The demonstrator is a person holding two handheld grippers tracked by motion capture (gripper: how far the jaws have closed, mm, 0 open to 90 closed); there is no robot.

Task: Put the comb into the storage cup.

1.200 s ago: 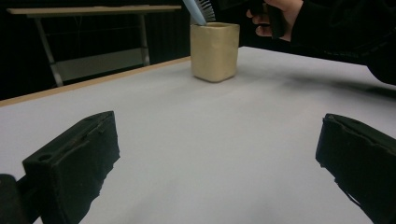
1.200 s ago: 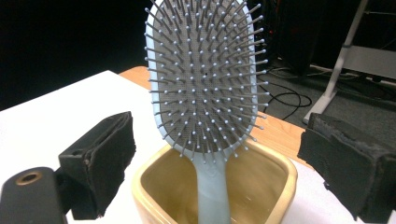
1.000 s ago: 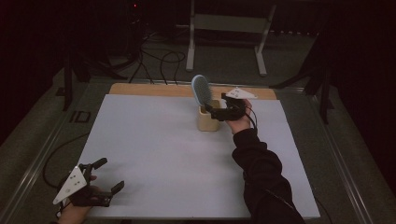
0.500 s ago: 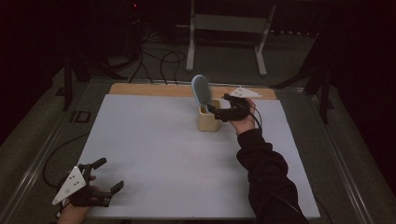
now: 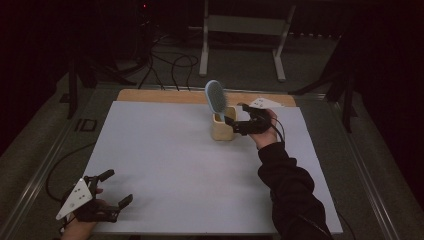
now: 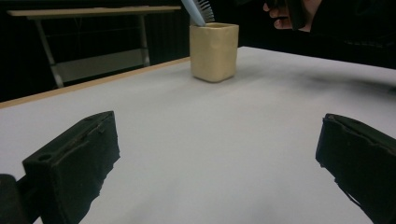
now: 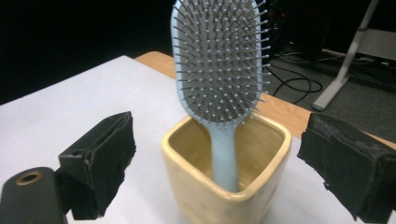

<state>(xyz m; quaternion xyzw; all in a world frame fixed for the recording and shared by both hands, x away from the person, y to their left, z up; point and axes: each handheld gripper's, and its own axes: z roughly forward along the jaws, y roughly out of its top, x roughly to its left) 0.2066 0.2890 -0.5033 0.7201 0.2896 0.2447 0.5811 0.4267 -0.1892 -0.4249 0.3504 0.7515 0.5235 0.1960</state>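
Right gripper (image 7: pixel 219 154), spread wide at the frame's middle, should be kept level so the hairbrush (image 7: pixel 219 65) and cup (image 7: pixel 224 186) are not bumped.

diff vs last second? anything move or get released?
Little changed. The right gripper stays open beside the cup, shifted only slightly. The hairbrush still stands handle-down in the cup. The left gripper remains open at the table's near left corner.

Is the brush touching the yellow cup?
Touching. In the right gripper view, the hairbrush stands handle-down inside the yellow cup, its handle reaching the bottom while its bristled head sticks up above the rim.
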